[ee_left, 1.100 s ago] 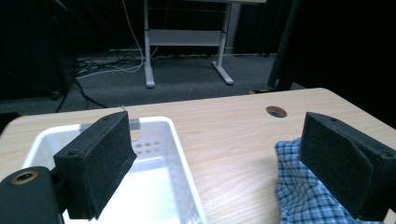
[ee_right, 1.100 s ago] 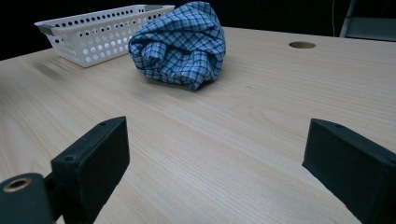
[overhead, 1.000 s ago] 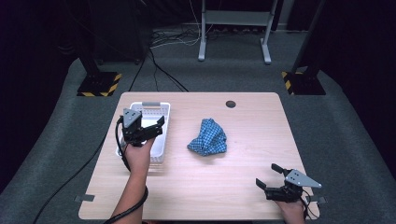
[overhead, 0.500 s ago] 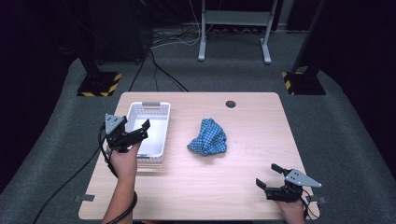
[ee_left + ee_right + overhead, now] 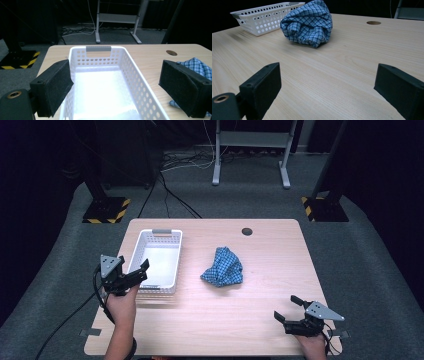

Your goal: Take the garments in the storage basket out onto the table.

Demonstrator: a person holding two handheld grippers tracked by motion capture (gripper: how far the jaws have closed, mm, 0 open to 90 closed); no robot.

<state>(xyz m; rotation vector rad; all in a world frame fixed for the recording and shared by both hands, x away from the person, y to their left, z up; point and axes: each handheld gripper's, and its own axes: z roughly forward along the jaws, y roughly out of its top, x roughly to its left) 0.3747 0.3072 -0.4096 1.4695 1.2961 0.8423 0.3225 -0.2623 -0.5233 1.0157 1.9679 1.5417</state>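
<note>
**White plastic basket under my left gripper**

White plastic and perforated, the basket (image 5: 156,262) sits on the left part of the wooden table (image 5: 260,320), its grey handle at the far end. I see nothing lying in it. My left gripper (image 5: 134,276) hovers over its near end, jaws spread wide and holding nothing; in the left gripper view the basket (image 5: 110,82) runs away between them. To its right, apart from it, lies a crumpled blue checked cloth (image 5: 223,267). My right gripper (image 5: 289,310) rests low at the table's near right corner, jaws wide apart and empty, facing the cloth (image 5: 308,23).
</note>
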